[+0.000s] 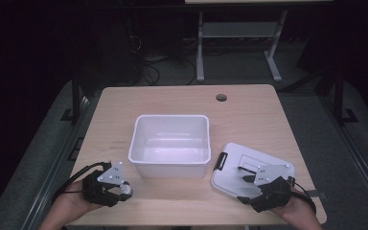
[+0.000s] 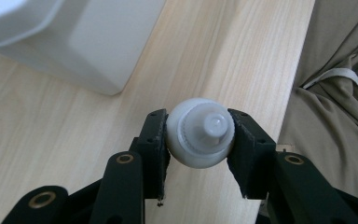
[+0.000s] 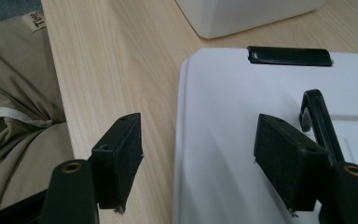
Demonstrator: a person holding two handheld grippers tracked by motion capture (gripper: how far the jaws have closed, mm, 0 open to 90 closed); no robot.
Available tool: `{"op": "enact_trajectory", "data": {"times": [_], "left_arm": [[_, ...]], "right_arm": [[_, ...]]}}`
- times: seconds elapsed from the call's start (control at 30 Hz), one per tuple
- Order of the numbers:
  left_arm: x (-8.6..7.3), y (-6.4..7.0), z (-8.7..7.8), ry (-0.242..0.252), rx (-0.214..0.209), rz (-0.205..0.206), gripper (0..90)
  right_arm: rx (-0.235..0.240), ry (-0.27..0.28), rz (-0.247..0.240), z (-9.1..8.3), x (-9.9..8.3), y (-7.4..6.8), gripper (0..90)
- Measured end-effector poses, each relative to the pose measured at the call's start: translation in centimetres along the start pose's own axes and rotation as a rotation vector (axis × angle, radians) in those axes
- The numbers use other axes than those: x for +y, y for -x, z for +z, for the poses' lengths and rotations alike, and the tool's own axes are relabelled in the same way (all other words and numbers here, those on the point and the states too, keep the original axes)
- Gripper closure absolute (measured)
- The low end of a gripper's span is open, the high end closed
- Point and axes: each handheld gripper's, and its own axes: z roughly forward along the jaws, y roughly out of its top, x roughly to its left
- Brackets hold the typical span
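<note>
1. While the left gripper [image 2: 200, 140] is clamped on a small white bottle [image 2: 200, 132] with a ribbed cap, it sits near the table's front-left edge, just beside the bin.
2. Right gripper [image 3: 198, 158]: jaws apart, over the near edge of the flat white lid [image 3: 242, 121] with black latches.
3. White plastic bin [image 1: 169, 143]: rectangular, open, empty, mid-table.
4. Light wood-grain table [image 1: 172, 98]; dim room behind.
</note>
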Motion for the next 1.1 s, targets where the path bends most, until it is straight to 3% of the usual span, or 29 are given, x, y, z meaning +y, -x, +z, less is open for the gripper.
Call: {"op": "enact_trajectory", "data": {"times": [0.37,1.1], "left_arm": [[0.7,-0.3,-2.3,0.021,0.019,-0.003,60.1],[2.2,-1.4,-5.3,0.062,0.04,-0.015,60.1]], "right_arm": [[0.0,-0.003,0.0,0.1,0.0,0.0,31.7],[0.0,-0.003,-0.001,0.2,0.0,0.0,31.6]]}}
